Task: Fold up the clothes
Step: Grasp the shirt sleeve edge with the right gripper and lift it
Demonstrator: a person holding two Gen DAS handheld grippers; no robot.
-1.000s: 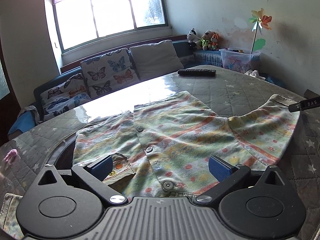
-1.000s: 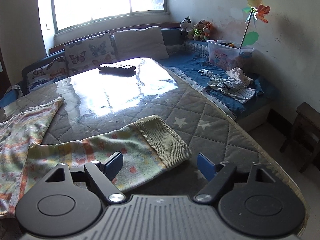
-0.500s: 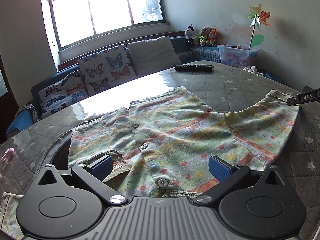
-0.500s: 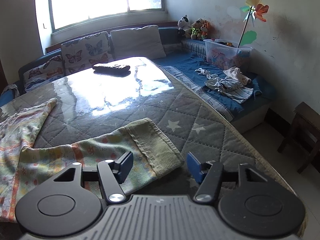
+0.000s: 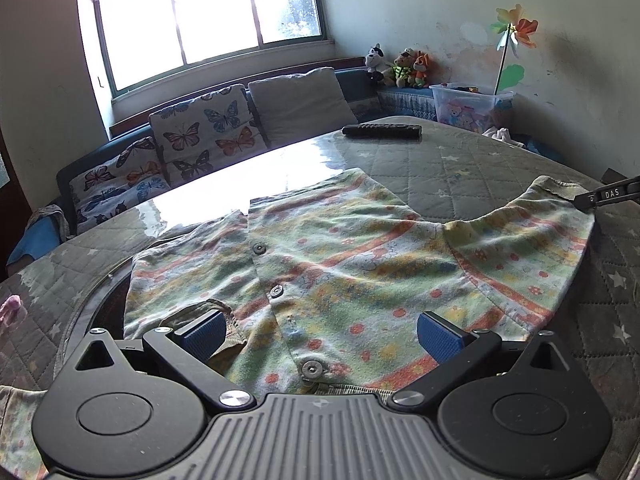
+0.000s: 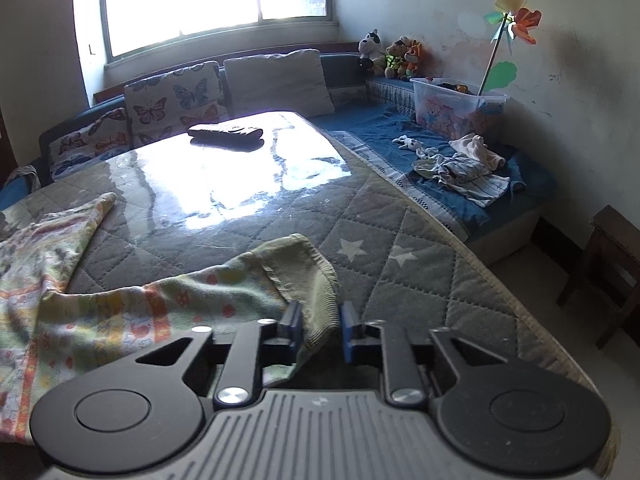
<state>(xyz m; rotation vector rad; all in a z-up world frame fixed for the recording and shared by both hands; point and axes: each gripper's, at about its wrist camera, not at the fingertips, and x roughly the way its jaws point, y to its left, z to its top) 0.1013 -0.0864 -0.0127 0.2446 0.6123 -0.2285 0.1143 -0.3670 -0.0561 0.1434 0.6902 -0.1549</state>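
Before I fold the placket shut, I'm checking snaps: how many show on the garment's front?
3, in a line down the garment: top snap, middle snap, bottom snap nearest the left gripper. More may be hidden.

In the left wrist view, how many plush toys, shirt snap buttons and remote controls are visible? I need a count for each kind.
Plush toys: 3
Snap buttons on the shirt: 3
Remote control: 1
Total: 7
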